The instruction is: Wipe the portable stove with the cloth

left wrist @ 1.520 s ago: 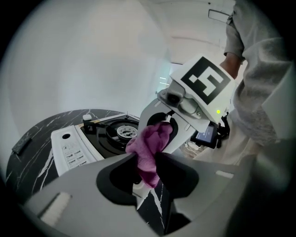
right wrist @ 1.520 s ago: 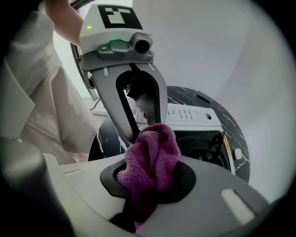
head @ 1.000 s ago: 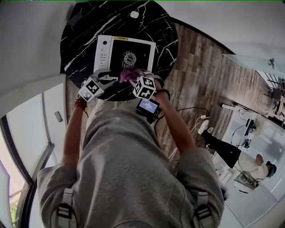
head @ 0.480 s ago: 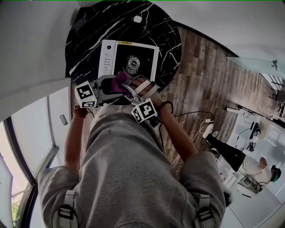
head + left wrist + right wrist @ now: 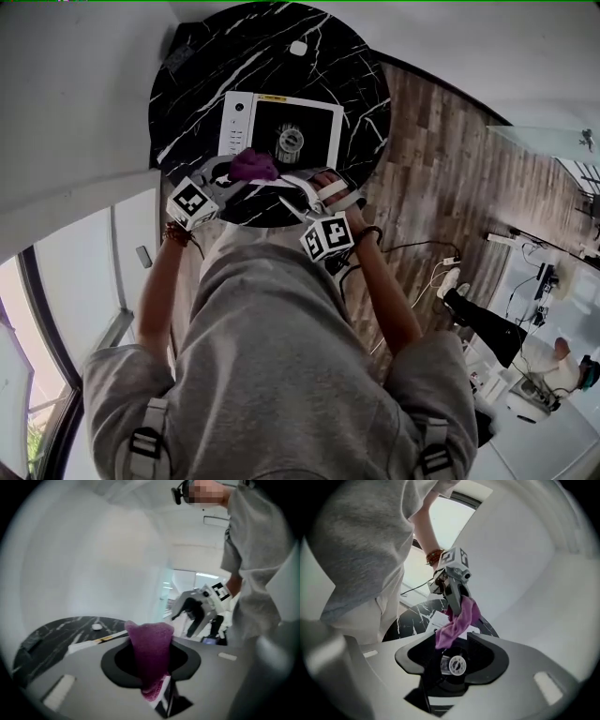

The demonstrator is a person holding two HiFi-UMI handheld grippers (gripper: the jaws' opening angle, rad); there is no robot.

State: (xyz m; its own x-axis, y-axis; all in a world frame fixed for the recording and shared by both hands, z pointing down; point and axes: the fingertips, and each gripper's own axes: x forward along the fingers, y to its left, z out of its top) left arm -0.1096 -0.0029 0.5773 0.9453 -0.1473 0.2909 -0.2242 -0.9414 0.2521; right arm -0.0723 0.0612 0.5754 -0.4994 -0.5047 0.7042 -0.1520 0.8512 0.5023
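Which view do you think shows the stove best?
The head view: nearly the whole stove top shows. The left gripper view catches only an edge, the right gripper view mainly the burner.

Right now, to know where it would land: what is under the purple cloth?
The near edge of the portable stove and the black table lie below the cloth. The patch directly beneath is covered.

Black marble table point(image 5: 202, 70) on wood floor point(image 5: 441, 159).
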